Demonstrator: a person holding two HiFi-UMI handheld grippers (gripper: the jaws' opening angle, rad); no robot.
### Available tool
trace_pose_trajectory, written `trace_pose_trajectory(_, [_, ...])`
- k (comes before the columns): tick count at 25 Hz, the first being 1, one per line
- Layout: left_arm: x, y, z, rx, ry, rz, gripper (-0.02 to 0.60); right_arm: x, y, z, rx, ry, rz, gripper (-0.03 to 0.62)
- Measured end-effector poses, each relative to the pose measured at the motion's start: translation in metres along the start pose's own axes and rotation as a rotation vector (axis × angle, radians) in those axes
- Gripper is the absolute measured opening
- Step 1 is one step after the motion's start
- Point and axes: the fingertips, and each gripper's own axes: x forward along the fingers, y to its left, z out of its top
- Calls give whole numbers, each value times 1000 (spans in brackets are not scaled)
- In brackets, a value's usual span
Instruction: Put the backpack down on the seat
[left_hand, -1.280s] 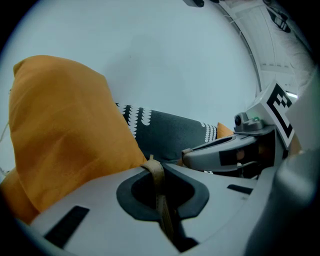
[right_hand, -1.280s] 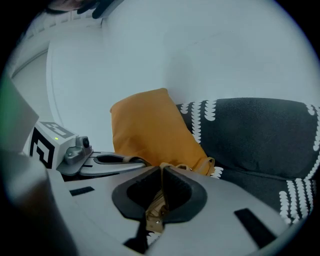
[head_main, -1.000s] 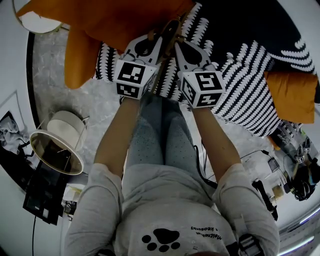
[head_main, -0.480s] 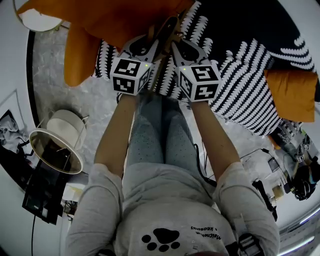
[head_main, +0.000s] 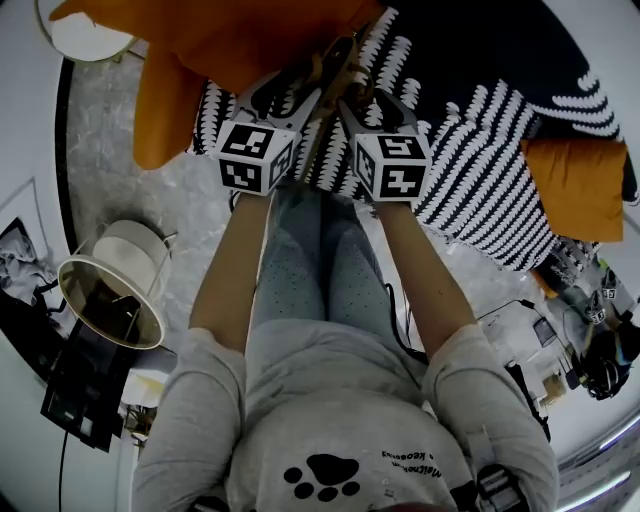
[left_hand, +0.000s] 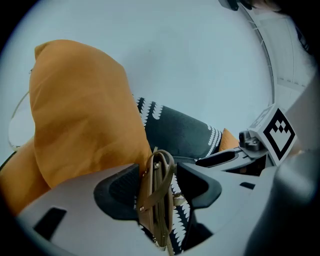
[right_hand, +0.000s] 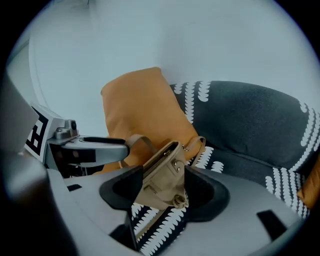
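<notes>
A small tan backpack (head_main: 337, 62) with a top handle stands upright on the black seat with white markings (head_main: 470, 150), against an orange cushion (head_main: 230, 40). My left gripper (head_main: 300, 88) has just been opening. The backpack (left_hand: 156, 200) stands edge-on between its pads, with a gap at the right pad. My right gripper (head_main: 352, 98) has also just been opening. The backpack (right_hand: 162, 177) sits loose between its wide pads (right_hand: 202, 192). Each gripper shows in the other's view, the right (left_hand: 227, 156) and the left (right_hand: 97, 145).
A second orange cushion (head_main: 575, 185) lies at the seat's right end. Grey marbled floor (head_main: 195, 215) lies left of the seat, with a round side table (head_main: 110, 290) on it. Cables and equipment (head_main: 590, 340) crowd the floor at right. My legs stand just before the seat.
Both grippers' jaws have spread apart and let go of the backpack, which stays on the seat. Both marker cubes have shifted slightly toward my body.
</notes>
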Motion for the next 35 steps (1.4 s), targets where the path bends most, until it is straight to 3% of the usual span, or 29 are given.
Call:
trace_pose_trajectory(11, [-60, -46, 60, 28, -88, -4, 225, -69, 23, 47, -29, -89, -7, 250])
trace_pose_trajectory(15, [-88, -65, 82, 38, -114, -8, 174, -103, 36, 62, -11, -121, 5, 247])
trace_pose_trajectory(17, [-104, -76, 94, 49, -130, -5, 122, -122, 42, 71, -19, -144, 7, 219])
trace_pose_trajectory(25, [-164, -134, 132, 86, -181, -12, 50, -210, 61, 106, -11, -266, 37, 87])
trace_pose_trajectory(31, [-206, -183, 158, 135, -222, -2, 25, -277, 80, 120, -86, -341, 66, 49])
trace_pose_trajectory(35, [-236, -213, 175, 186, -259, 34, 20, -325, 90, 126, -79, -392, 101, 38])
